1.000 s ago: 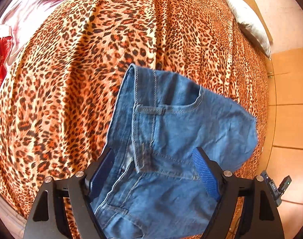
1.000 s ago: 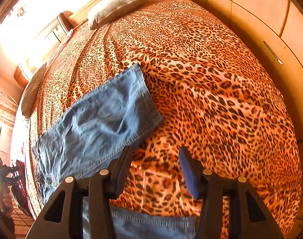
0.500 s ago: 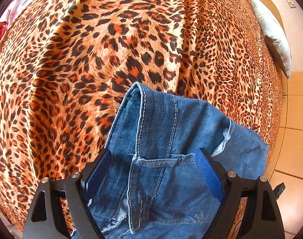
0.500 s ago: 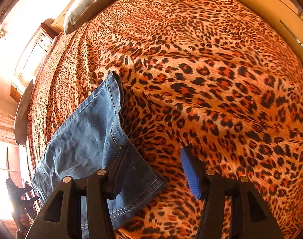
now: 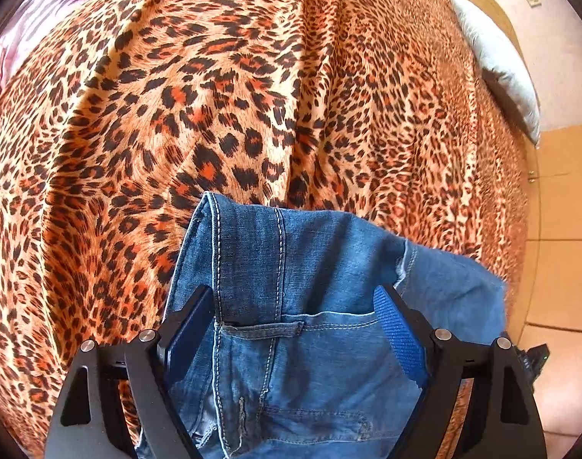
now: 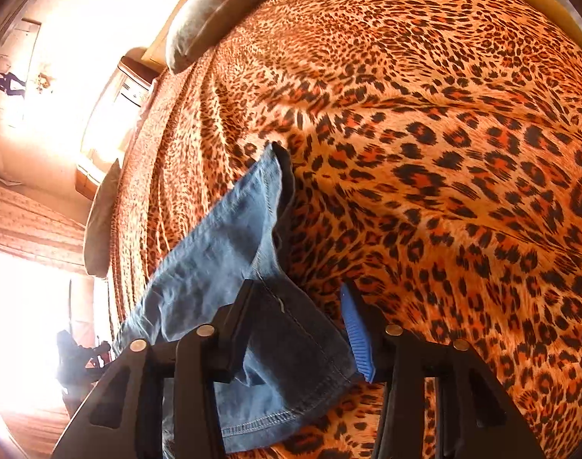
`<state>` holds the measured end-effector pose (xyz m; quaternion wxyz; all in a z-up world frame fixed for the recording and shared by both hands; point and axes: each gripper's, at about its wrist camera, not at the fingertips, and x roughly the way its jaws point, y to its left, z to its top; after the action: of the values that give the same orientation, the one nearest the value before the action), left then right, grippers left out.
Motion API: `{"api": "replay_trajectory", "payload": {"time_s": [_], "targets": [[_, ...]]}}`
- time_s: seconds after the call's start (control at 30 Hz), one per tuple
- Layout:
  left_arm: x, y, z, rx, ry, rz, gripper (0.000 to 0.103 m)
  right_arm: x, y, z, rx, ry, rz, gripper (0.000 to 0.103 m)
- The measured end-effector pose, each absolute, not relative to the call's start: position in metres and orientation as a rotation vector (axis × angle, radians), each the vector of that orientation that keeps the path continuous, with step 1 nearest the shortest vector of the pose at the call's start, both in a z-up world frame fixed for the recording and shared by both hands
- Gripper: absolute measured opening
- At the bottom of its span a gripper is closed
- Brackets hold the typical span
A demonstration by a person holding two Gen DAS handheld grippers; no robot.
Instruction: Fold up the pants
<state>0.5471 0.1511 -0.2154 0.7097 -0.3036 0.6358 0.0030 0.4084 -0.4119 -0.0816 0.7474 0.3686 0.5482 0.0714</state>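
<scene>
While poised over the near edge of the leopard-print bedspread (image 5: 176, 114), held wide apart and gripping nothing: left gripper (image 5: 291, 294), jaws straddling the waistband of the pants (image 5: 310, 260), with no pinch visible. Waist end lying flat on the bedspread, close to its near edge, with a belt loop (image 5: 260, 329) between the jaws. To the right, also over the bedspread: right gripper (image 6: 296, 287), half parted and likewise unclamped, set over a leg hem (image 6: 275, 417), with one finger above the denim and the blue pad (image 6: 358, 344) just beside the hem's corner. Leg stretching away across the bedspread toward its far side. Judged by look: soft, limp, moderately heavy denim; neither slippery nor fragile; likely to sag between two holds. Best taken at the stitched waistband and at the doubled hem, where thick enough to fill the jaws.
</scene>
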Motion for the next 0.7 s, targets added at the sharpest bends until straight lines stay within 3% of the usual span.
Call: {"api": "replay_trajectory", "payload": {"time_s": [0.07,0.3,0.33,0.37,0.4,0.47,0.6,0.7], "targets": [[0.545,0.159,-0.217,-0.692,1.400,0.041,0.085,0.414,-0.410,-0.079,0.777,1.192,0.155,0.068],[0.533,0.150,-0.234,-0.656,1.453,-0.006,0.083,0.443,-0.383,-0.089,0.589,1.278,0.136,0.070],[0.533,0.146,-0.233,-0.597,1.451,0.000,0.079,0.443,-0.379,-0.087,0.550,1.287,0.141,0.063],[0.535,0.141,-0.231,-0.537,1.447,0.010,0.063,0.444,-0.377,-0.086,0.524,1.298,0.150,0.030],[0.536,0.133,-0.230,-0.476,1.450,0.033,0.043,0.446,-0.376,-0.087,0.527,1.322,0.164,0.012],[0.534,0.126,-0.227,-0.376,1.477,0.086,0.031,0.448,-0.374,-0.087,0.484,1.364,0.147,0.013],[0.525,0.119,-0.227,-0.215,1.464,0.216,0.029,0.458,-0.368,-0.053,0.320,1.268,0.062,0.014],[0.528,0.127,-0.241,-0.271,1.494,0.257,0.030,0.468,-0.362,-0.074,0.204,1.384,-0.051,0.029]]}}
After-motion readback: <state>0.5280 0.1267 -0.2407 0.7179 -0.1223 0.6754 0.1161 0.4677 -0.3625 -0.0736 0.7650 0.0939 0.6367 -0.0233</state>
